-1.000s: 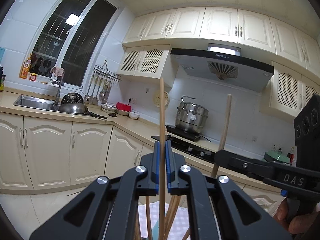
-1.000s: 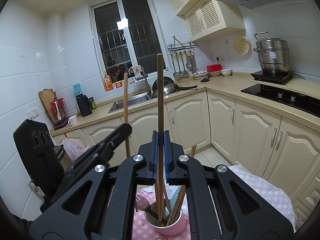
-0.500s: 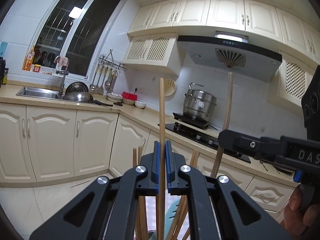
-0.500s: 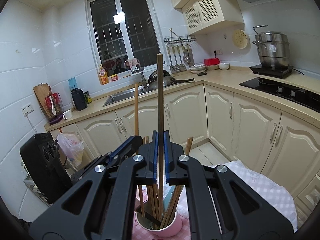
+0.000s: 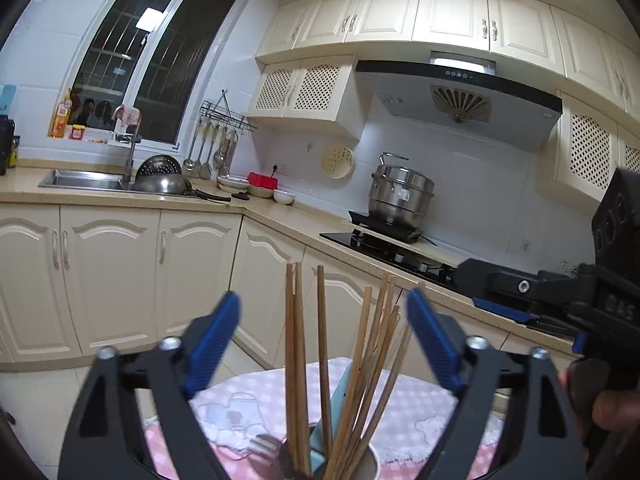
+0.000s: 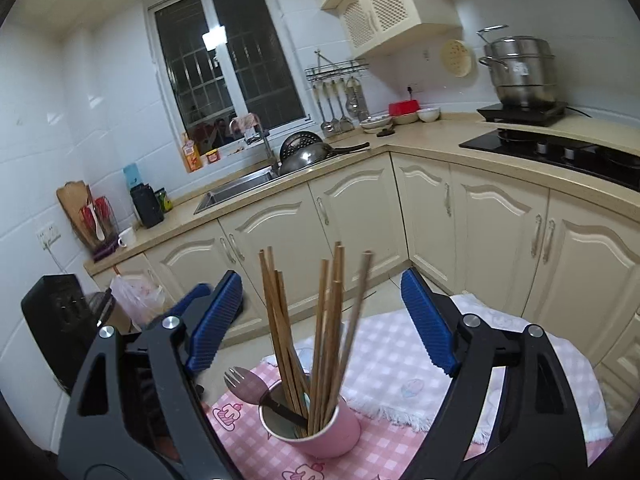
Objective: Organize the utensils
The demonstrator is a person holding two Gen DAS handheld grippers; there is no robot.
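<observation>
Wooden chopsticks (image 6: 320, 336), thin and straight with squared tips, stand fanned out in a pink cup (image 6: 316, 426) whose inner wall looks like dull metal; beside them a steel spork (image 6: 244, 384) leans against the rim with its tined head sticking out to one side. The cup sits on a pink-and-white checked cloth (image 6: 384, 364) with small cartoon prints and a fringed white edge. The right gripper (image 6: 322, 312) is spread wide, its ribbed blue pads (image 6: 428, 324) standing well apart on either side of the bundle and touching none of the sticks. The left gripper (image 5: 322, 344) is likewise wide open over the same cup (image 5: 370, 466), its blue pads (image 5: 432, 344) flanking the sticks (image 5: 344, 364) without contact. In the left view the right gripper's black body (image 5: 552, 296) juts in from the side, a hand (image 5: 600, 404) on its handle. Half a second ago each claw was pinched shut on a single upright chopstick held high above the rest; now both have let go, and no stick stands taller than the others in the cup.
</observation>
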